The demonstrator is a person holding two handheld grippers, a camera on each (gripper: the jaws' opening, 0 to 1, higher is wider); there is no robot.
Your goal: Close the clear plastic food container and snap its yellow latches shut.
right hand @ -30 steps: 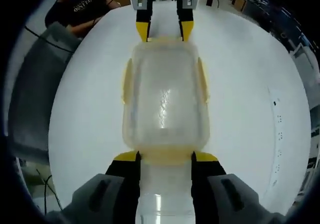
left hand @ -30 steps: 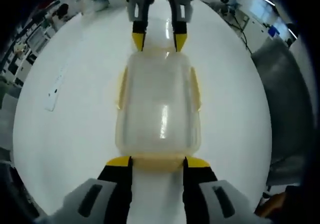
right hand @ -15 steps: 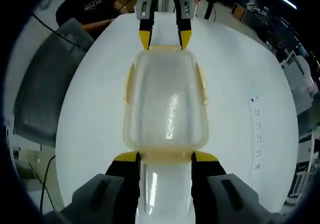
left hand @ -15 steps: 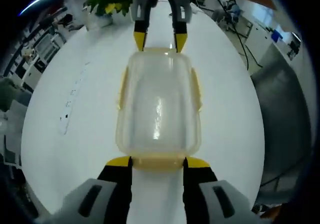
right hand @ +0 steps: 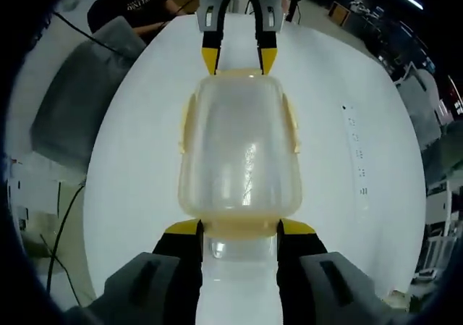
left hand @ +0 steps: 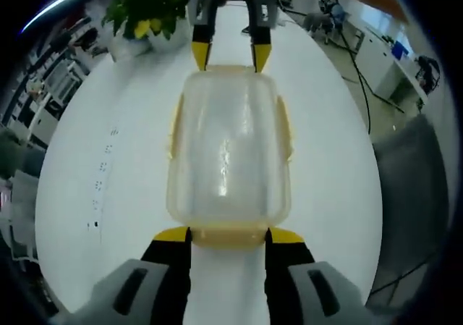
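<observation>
Clear container (left hand: pixel 228 151), lid seated, on white desk (left hand: pixel 108 158); left gripper (left hand: pixel 228 235) and right gripper (right hand: pixel 239 229) fingers spread at opposite end latches. Latching step; next: pressing ends shut.

bare table (left hand: pixel 87 158) flanking container (left hand: pixel 228 148) (plant (left hand: pixel 148 14) far)

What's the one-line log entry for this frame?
container: lid on, between grippers | left gripper: open at near end latch | right gripper: open at opposite end | side latches: state unclear

The box's (left hand: pixel 228 151) near latch (left hand: pixel 228 234) sits partly hidden between the fingers (left hand: pixel 172 237); whether it is snapped cannot be told.
</observation>
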